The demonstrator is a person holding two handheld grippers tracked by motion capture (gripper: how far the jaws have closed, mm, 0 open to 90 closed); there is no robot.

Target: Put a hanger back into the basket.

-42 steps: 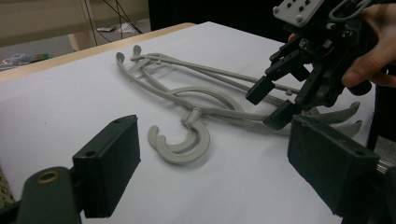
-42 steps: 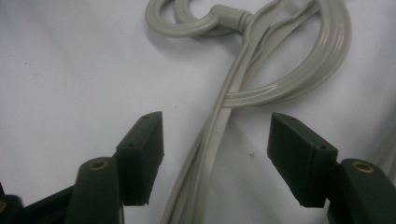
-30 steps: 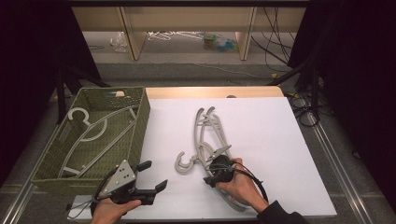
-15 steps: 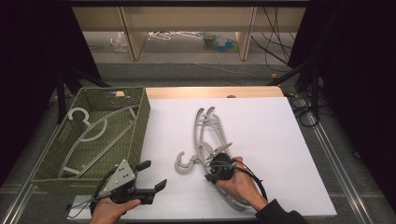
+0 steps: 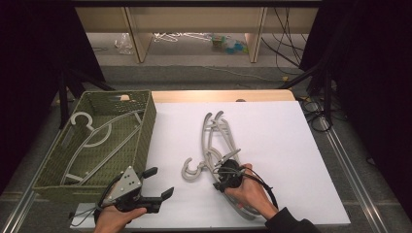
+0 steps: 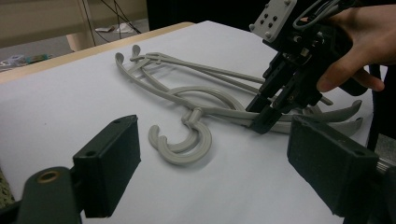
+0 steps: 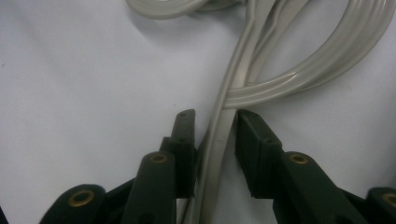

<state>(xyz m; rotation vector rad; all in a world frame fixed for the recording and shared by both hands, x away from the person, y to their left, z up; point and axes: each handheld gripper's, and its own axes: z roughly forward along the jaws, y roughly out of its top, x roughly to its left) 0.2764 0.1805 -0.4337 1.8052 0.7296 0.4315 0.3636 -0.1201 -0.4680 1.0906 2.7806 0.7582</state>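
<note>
The right hand (image 5: pixel 250 194) covers the lower arms of the grey hangers (image 5: pixel 218 145) on the worktop; whether the right gripper's fingers (image 7: pixel 254 154) touch the hanger bar is unclear.

Grey plastic clothes hangers (image 5: pixel 217 141) on the white table sheet (image 5: pixel 291 145): two, going by the paired hooks, stacked and tangled together; exact number hard to tell.
Pale grey plastic hangers (image 5: pixel 92 138) inside the basket: at least one, possibly two overlapping.
Olive-green woven rectangular basket (image 5: pixel 145 121): one.
Black two-jaw handheld grippers: two, the left gripper (image 5: pixel 158 187) and the right gripper (image 5: pixel 221 167).
Hands: two.
</note>
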